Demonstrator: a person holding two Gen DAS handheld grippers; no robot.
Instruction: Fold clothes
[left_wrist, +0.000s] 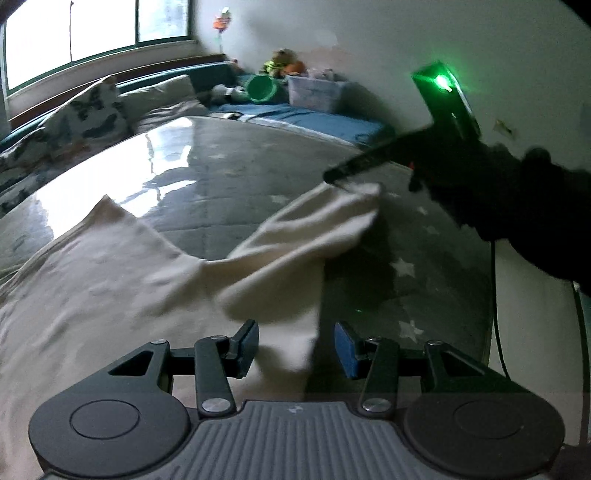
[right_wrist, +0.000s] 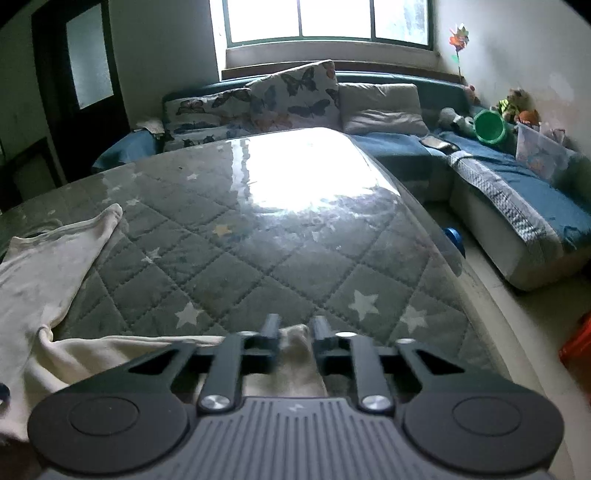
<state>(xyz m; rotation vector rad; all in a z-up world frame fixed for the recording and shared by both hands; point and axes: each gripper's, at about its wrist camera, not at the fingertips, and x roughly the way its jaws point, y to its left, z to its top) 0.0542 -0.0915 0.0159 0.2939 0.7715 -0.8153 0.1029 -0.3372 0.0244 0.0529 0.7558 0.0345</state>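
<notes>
Left claw (left_wrist: 295, 349): jaws wide apart, gripping nothing. The hem edge of the cream garment (left_wrist: 122, 280) runs through the gap between the pads without being pinched.

Right claw (right_wrist: 293, 338): fingers drawn close with the cuff of the sleeve (right_wrist: 295, 334) nipped between them. The left view confirms it, with the sleeve (left_wrist: 310, 221) lifted off the surface and strung toward the right claw (left_wrist: 341, 177), motion-blurred.

Garment sits on the table (right_wrist: 266, 266), which carries a quilted star-print cover under a glossy clear sheet. Body lies flat at the near-left, far sleeve (right_wrist: 109, 218) splayed out on the cover.

Handling, my read: light, limp knit with no stiffness, so it'll drape and drag. The glossy sheet probably lets it slide, so pin the body before pulling. Best holds are cuffs, hem corners and shoulder seams; mid-panel grabs will bunch.

View differences:
- Left wrist: shows the right claw from outside and the sleeve's sag, plus the hem at the left pads.
- Right wrist: shows the actual pinch on the cuff, the far sleeve, and the table's far end.

Beyond the table: sofa (right_wrist: 517, 206) with butterfly cushions (right_wrist: 295, 96), window (right_wrist: 328, 18) behind.
</notes>
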